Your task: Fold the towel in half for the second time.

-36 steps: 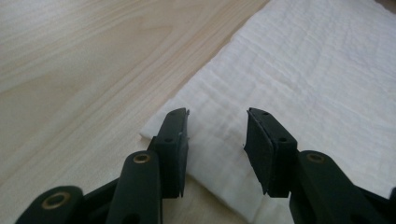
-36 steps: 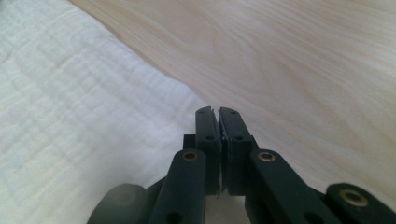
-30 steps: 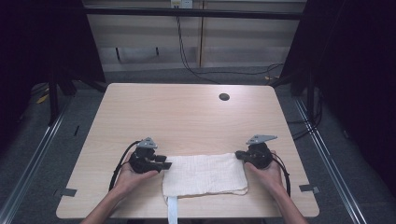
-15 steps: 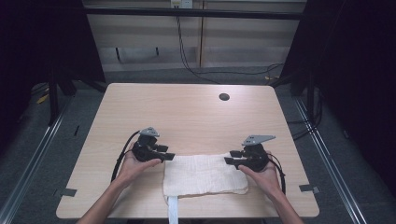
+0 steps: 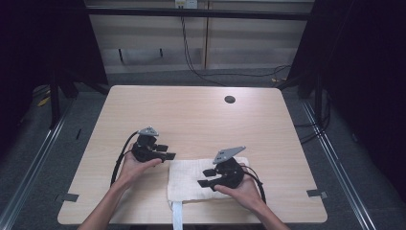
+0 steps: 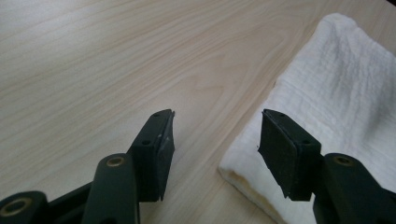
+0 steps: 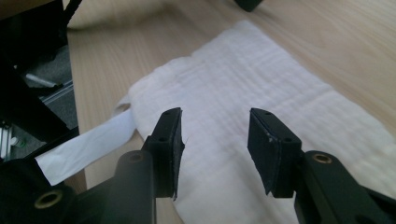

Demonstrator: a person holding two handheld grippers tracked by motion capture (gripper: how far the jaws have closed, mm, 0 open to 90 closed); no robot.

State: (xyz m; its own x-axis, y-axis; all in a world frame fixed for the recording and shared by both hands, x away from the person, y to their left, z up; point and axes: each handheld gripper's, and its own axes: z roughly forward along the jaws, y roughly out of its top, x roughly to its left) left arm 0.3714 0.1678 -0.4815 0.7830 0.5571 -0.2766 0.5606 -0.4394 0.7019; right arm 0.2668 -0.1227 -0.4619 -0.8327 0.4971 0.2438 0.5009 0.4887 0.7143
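both hand-held grippers, left (image 5: 168,152) and right (image 5: 205,178), gape at folded towel (image 5: 189,184)

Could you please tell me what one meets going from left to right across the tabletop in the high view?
Left gripper, black, held in the person's left hand → folded white cloth lying flat on the light wooden table → right gripper, black, held over the cloth's right part.

Layout on the bench (image 5: 201,115)

A folded towel (image 5: 191,179) is laid at the near edge, its tag (image 5: 177,218) hung over that edge. The left gripper (image 5: 165,153) is held just left of it, the right gripper (image 5: 207,177) above it.
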